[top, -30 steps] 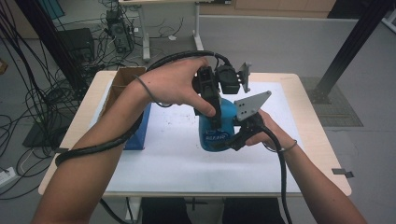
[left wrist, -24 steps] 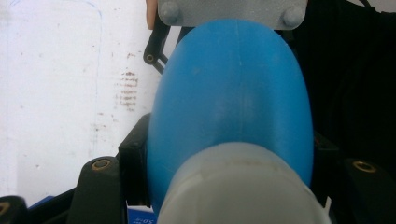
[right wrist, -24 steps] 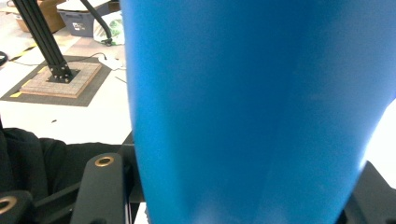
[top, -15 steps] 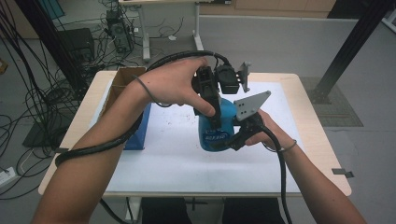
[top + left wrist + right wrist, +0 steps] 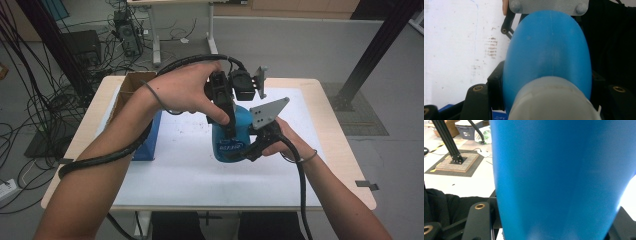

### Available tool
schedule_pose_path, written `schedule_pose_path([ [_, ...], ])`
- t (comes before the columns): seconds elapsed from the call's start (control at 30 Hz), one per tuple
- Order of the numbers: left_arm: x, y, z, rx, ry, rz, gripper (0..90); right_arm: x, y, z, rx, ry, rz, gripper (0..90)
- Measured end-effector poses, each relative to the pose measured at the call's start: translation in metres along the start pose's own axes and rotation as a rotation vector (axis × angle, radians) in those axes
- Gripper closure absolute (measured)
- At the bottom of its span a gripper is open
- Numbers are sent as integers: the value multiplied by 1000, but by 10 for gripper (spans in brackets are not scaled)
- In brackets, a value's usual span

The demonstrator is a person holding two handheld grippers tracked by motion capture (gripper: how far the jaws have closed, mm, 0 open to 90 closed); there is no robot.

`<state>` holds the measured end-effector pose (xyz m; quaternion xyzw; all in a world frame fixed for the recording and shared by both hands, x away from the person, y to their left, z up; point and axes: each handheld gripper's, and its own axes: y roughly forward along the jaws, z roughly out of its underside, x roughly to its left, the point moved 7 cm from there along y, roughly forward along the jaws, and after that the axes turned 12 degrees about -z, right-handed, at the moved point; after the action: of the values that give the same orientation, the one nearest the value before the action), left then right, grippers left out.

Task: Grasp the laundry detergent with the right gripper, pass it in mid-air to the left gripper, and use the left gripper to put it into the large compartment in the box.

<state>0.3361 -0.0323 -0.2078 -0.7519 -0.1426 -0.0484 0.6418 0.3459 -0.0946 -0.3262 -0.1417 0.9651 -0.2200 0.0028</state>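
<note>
Above the table (image 5: 165, 175), both my grippers clamp the blue bottle (image 5: 227, 137): left gripper (image 5: 226, 117) at its neck, right gripper (image 5: 250, 147) on the rigid, slick body

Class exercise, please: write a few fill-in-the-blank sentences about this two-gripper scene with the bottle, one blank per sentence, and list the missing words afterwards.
1. Both grippers are closed on a bottle whose colour is ____.
2. The left gripper holds the bottle near its ____ end, by the pale cap.
3. The right gripper grips the bottle's ____ part.
4. The cardboard box sits at the table's ____ edge.

Missing words: blue; top; lower; left
</note>
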Motion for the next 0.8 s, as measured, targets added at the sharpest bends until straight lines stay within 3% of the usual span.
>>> schedule_pose_path([
  [0.8,0,-2,1,-10,-4,0,374,0,0,-2,-3,-2,2,405],
])
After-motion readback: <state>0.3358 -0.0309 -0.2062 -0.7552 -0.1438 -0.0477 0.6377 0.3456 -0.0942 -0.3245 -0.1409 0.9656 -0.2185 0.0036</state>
